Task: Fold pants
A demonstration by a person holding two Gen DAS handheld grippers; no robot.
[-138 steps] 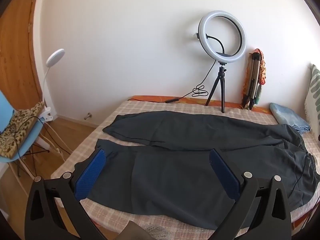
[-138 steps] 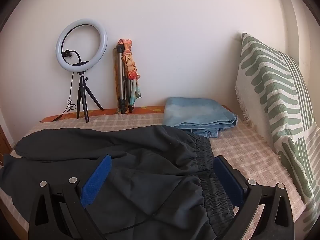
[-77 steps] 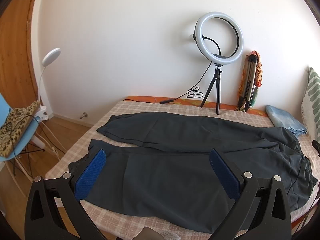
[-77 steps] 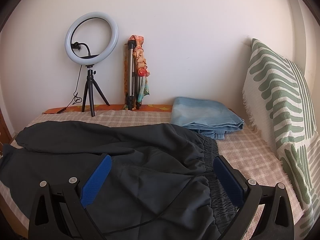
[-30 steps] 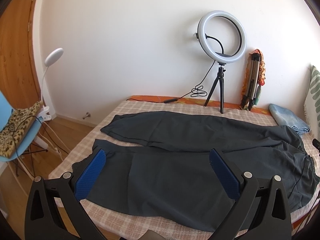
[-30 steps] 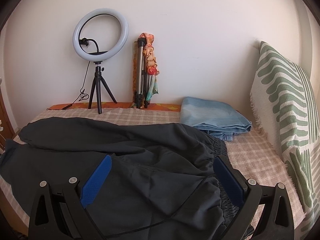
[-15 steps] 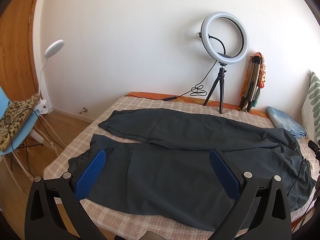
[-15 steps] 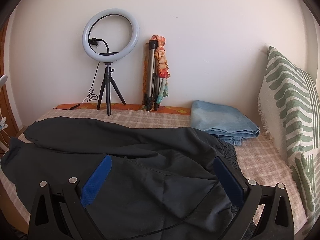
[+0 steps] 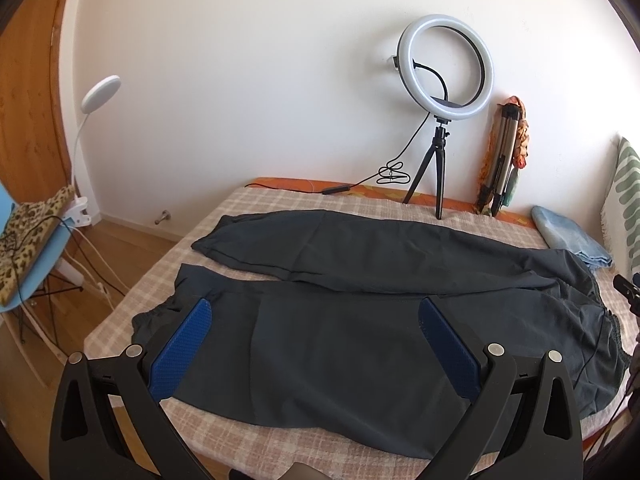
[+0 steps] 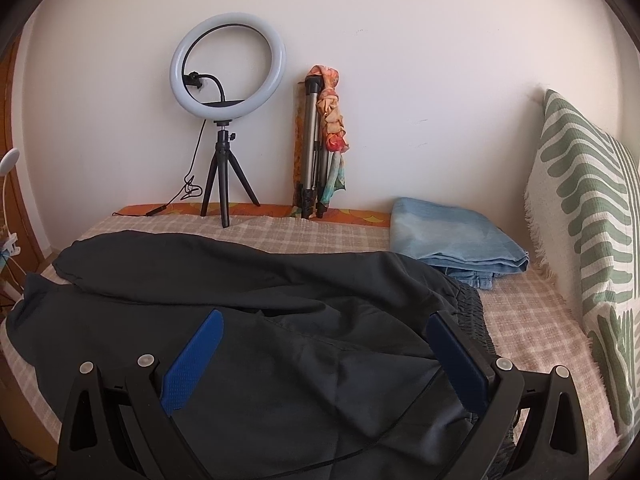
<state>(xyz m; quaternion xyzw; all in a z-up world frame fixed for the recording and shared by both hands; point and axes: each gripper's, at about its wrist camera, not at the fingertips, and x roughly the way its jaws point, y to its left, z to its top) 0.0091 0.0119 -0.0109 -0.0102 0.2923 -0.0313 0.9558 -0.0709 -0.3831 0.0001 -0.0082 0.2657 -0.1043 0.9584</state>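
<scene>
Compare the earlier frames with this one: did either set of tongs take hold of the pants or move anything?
Nothing was gripped or shifted. Only the viewpoints drifted: the right tongs swung rightward, sliding the ring light toward the view's centre. The left tongs and right tongs stay open above the dark pants, still spread unfolded on the bed.

pants [image 9: 360,344] dark grey | bedspread [image 9: 280,204] beige plaid | pillow [image 10: 588,216] white, green stripes | folded cloth [image 10: 448,236] light blue

pants [image 9: 360,320]: 1 | ring light [image 9: 446,74]: 1 | folded tripod [image 10: 314,148]: 1 | folded blue cloth [image 10: 452,240]: 1 | patterned pillow [image 10: 584,216]: 1 | clip lamp [image 9: 100,92]: 1 | blue chair [image 9: 36,256]: 1 | bed [image 9: 248,208]: 1
</scene>
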